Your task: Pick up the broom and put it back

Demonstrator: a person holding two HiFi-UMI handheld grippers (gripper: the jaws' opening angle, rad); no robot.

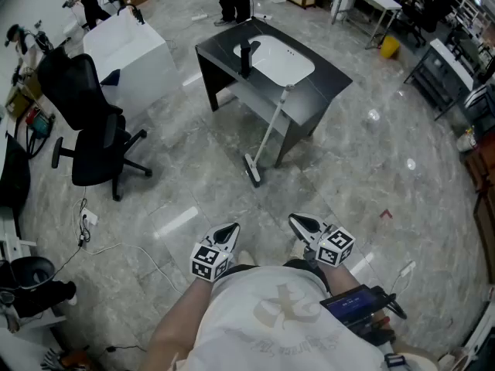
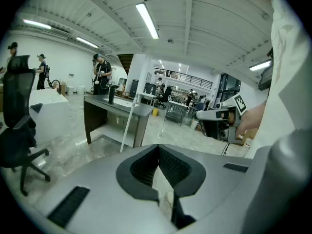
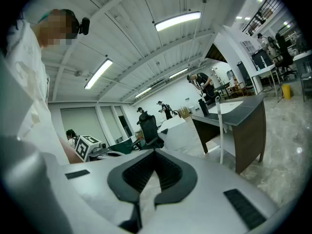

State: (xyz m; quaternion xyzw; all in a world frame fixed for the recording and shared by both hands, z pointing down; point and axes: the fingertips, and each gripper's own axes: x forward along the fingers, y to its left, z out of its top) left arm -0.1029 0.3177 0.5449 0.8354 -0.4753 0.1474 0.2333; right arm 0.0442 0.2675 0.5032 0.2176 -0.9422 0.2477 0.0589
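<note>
A broom with a white handle (image 1: 271, 130) leans against the front of a dark desk (image 1: 325, 76), its head (image 1: 253, 170) on the floor. The left gripper view shows the broom handle (image 2: 127, 123) far ahead; in the right gripper view the broom handle (image 3: 220, 130) stands by the desk (image 3: 246, 113). My left gripper (image 1: 230, 230) and right gripper (image 1: 298, 222) are held close to the person's body, well short of the broom. Both have their jaws closed together with nothing between them.
A black office chair (image 1: 89, 126) stands to the left, beside a white box-shaped unit (image 1: 131, 52). The desk carries a white sink basin (image 1: 278, 60) and a black faucet (image 1: 246, 59). Cables (image 1: 116, 246) trail over the floor at lower left. People stand in the background.
</note>
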